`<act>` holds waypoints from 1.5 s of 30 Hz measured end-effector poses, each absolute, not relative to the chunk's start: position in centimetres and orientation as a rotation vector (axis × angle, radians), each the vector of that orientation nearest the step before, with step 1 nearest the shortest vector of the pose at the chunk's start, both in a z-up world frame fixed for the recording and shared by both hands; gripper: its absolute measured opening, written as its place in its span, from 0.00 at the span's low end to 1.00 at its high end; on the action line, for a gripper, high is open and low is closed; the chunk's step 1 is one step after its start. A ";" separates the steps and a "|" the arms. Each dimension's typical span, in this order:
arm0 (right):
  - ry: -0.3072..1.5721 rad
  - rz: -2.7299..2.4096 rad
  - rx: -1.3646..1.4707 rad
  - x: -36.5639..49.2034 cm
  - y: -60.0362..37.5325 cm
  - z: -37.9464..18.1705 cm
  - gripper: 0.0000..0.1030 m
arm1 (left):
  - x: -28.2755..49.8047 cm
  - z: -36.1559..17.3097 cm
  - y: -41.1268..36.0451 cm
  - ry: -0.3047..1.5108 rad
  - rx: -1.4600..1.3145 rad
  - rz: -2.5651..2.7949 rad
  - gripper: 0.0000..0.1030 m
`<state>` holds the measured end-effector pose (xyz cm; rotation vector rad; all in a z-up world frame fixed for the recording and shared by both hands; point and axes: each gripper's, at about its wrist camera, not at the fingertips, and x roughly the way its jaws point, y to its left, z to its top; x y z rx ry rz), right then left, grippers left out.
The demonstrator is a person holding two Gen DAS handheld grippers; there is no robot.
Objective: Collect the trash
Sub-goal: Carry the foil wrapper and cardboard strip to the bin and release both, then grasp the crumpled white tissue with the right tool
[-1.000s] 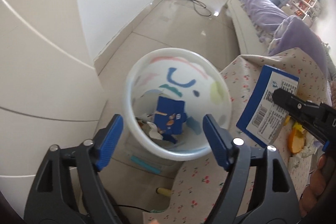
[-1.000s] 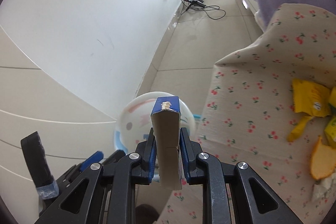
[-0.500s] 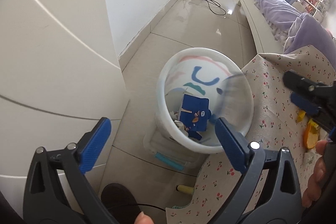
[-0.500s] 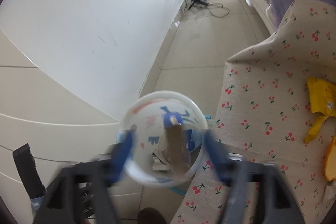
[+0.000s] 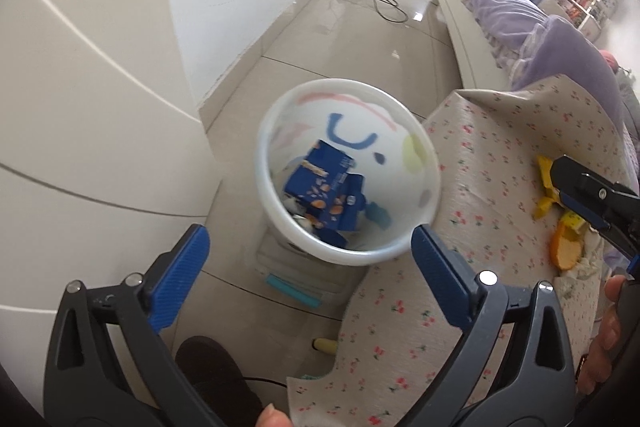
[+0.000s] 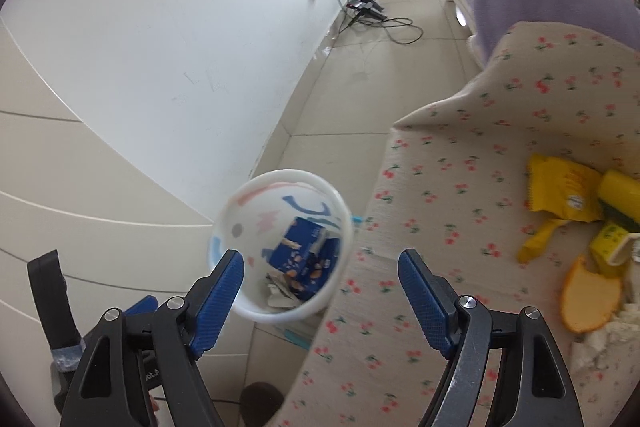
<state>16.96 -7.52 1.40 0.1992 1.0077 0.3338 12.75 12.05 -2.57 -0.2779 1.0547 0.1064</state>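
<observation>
Beside the cherry-print cloth (image 6: 460,187), one bin (image 5: 430,195) holds two blue boxes (image 5: 320,183).

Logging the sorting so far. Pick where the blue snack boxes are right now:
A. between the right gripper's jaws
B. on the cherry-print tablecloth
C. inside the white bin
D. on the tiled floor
C: the blue snack boxes lie at the bottom of the white bin, and the right gripper stands open with nothing between its jaws.

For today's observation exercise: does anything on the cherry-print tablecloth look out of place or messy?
Yes. Litter lies on the cherry-print tablecloth at its right side: a crumpled yellow wrapper, an orange peel and crumpled white tissue. It is still uncollected, while the blue boxes already sit in the white bin.
</observation>
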 end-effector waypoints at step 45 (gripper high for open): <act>1.248 -0.090 0.109 12.5 -28.2 -4.3 0.79 | 12.3 -3.3 -1.2 1.138 -0.105 -0.142 0.99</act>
